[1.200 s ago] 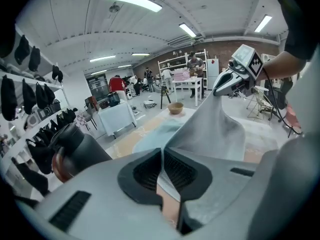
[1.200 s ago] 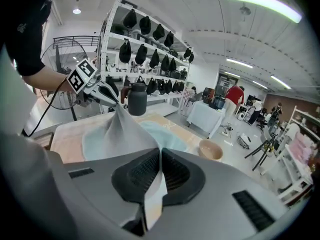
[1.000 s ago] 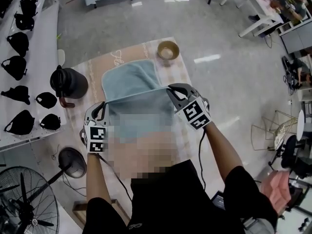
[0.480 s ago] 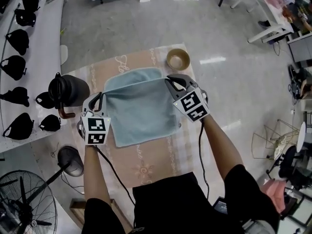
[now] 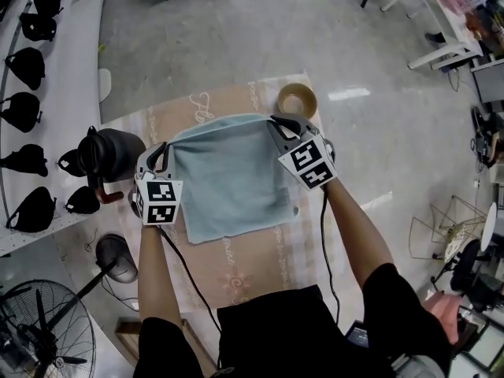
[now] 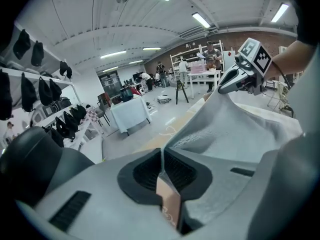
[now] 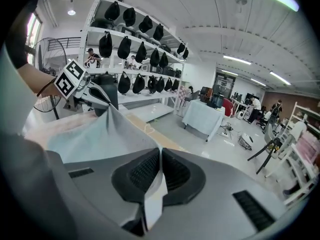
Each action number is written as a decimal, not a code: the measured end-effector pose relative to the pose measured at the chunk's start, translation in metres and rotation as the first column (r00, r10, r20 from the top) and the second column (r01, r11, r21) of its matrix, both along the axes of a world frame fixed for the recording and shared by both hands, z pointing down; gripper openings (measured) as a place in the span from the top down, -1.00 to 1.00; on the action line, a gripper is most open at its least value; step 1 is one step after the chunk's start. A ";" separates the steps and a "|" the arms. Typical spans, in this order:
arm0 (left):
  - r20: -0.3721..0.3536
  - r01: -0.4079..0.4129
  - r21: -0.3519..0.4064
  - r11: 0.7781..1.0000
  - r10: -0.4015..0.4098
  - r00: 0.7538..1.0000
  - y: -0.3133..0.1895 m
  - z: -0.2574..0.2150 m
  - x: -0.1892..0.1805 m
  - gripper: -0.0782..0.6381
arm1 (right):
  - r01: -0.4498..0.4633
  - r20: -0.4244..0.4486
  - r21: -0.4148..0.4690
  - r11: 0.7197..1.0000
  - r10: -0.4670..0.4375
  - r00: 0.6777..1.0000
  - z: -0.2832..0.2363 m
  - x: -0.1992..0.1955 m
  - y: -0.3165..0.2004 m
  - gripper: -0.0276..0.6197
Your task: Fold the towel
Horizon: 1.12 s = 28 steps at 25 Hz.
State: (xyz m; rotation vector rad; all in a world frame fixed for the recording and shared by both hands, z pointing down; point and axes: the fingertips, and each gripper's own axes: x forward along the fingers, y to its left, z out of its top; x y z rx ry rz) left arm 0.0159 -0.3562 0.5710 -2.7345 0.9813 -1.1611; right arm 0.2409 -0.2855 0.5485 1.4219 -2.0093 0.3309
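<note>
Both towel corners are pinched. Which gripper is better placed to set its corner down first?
Left, by a shade. Left gripper and right gripper are each shut on a towel corner, but the bowl lies just beyond the right one's tip; the jug stands beside the left one, not ahead.

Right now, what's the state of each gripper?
Left gripper: shut on the towel, at its far left corner.
Right gripper: shut on the towel's far right corner.

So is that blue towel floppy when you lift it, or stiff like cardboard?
Probably floppy: the towel dips and creases between the left tongs and the right tongs, each shut on a corner. Likely light too, since two small pinches carry its edge. Its fuzzy-looking cloth probably won't slip out.
</note>
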 end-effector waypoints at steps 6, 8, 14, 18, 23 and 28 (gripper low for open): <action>-0.032 0.032 -0.114 0.993 -0.036 0.999 0.007 0.014 0.002 0.16 | -0.042 0.073 -0.039 0.998 0.045 0.996 0.018 0.006 0.004 0.36; -0.044 0.023 -0.162 0.986 -0.030 0.999 0.026 0.014 -0.002 0.16 | -0.038 0.085 -0.053 0.998 0.043 0.995 0.020 0.008 0.020 0.34; -0.032 0.001 -0.273 0.962 -0.010 0.999 0.104 0.035 -0.036 0.16 | -0.027 0.115 -0.117 0.993 0.041 0.992 0.032 0.003 0.097 0.33; -0.025 0.008 -0.368 0.930 -0.019 1.000 0.162 0.052 -0.067 0.16 | -0.006 0.148 -0.171 0.985 0.032 0.989 0.042 -0.014 0.158 0.33; -0.021 0.008 -0.415 0.910 -0.019 1.000 0.216 0.058 -0.084 0.16 | 0.015 0.191 -0.241 0.970 0.032 0.981 0.054 -0.042 0.217 0.33; -0.035 0.012 -0.428 0.904 -0.030 0.999 0.240 0.056 -0.093 0.16 | -0.003 0.197 -0.260 0.966 0.056 0.979 0.058 -0.059 0.242 0.33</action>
